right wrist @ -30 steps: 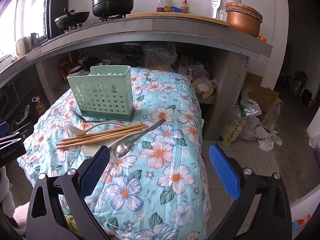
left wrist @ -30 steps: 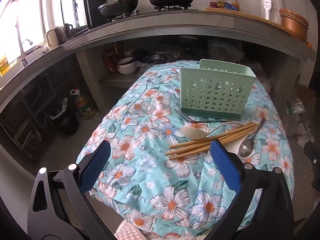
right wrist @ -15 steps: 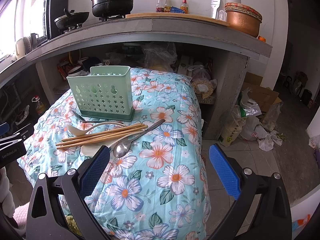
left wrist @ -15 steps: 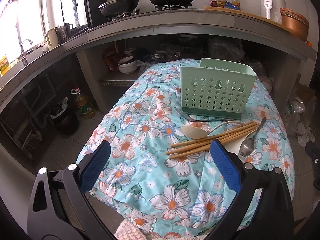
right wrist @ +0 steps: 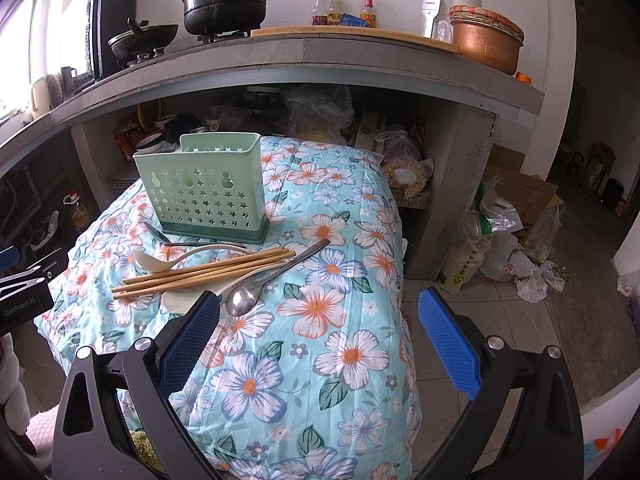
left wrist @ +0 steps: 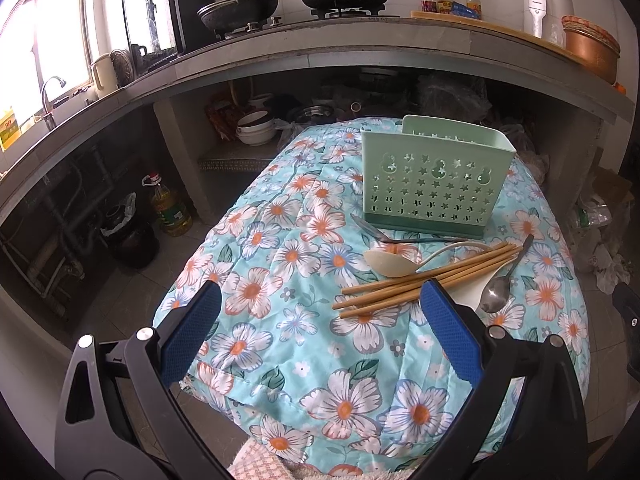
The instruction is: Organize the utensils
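Note:
A mint-green perforated utensil holder (left wrist: pixel 434 186) (right wrist: pixel 204 192) stands upright on a floral cloth. In front of it lie wooden chopsticks (left wrist: pixel 424 276) (right wrist: pixel 200 274), a cream plastic spoon (left wrist: pixel 390 262) (right wrist: pixel 156 260), a white spoon (right wrist: pixel 176 300), a metal spoon (left wrist: pixel 496 286) (right wrist: pixel 248 300) and another metal utensil (left wrist: pixel 372 228) beside the holder's base. My left gripper (left wrist: pixel 320 300) is open and empty, just short of the chopsticks. My right gripper (right wrist: pixel 320 312) is open and empty, its left finger near the metal spoon's bowl.
The floral cloth (left wrist: pixel 280 280) (right wrist: pixel 340 320) covers a rounded low table. A concrete counter (right wrist: pixel 304 56) with pots, bottles and a copper bowl runs behind. Bowls and an oil bottle (left wrist: pixel 170 208) sit under it; bags and boxes (right wrist: pixel 500 240) lie on the floor at right.
Both grippers have edged slightly closer to the utensils. Nothing on the cloth has moved.

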Action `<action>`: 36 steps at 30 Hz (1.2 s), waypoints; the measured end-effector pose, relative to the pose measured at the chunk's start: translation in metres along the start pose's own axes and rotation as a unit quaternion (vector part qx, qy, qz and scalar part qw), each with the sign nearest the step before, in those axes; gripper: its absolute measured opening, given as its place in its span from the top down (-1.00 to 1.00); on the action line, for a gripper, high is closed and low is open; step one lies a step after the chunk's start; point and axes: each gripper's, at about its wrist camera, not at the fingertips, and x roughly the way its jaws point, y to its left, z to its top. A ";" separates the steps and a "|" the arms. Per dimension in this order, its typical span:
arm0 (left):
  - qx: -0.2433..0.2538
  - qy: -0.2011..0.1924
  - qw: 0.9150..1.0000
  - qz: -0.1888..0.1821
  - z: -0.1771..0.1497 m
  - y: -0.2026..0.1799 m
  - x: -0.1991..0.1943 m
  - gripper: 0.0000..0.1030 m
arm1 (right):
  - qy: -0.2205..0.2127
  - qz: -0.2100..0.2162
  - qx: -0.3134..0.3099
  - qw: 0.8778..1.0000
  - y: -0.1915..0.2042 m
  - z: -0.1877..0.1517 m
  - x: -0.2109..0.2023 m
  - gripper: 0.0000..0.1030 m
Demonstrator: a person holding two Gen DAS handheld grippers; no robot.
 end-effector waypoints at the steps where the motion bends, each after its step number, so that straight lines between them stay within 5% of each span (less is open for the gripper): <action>1: 0.000 0.001 1.000 0.000 0.000 0.000 0.000 -0.86 | 0.000 0.000 0.000 1.000 0.000 0.000 0.000 -0.88; 36: 0.000 0.003 1.000 0.000 0.000 0.000 0.002 -0.86 | 0.000 0.000 0.000 1.000 0.001 -0.001 0.002 -0.88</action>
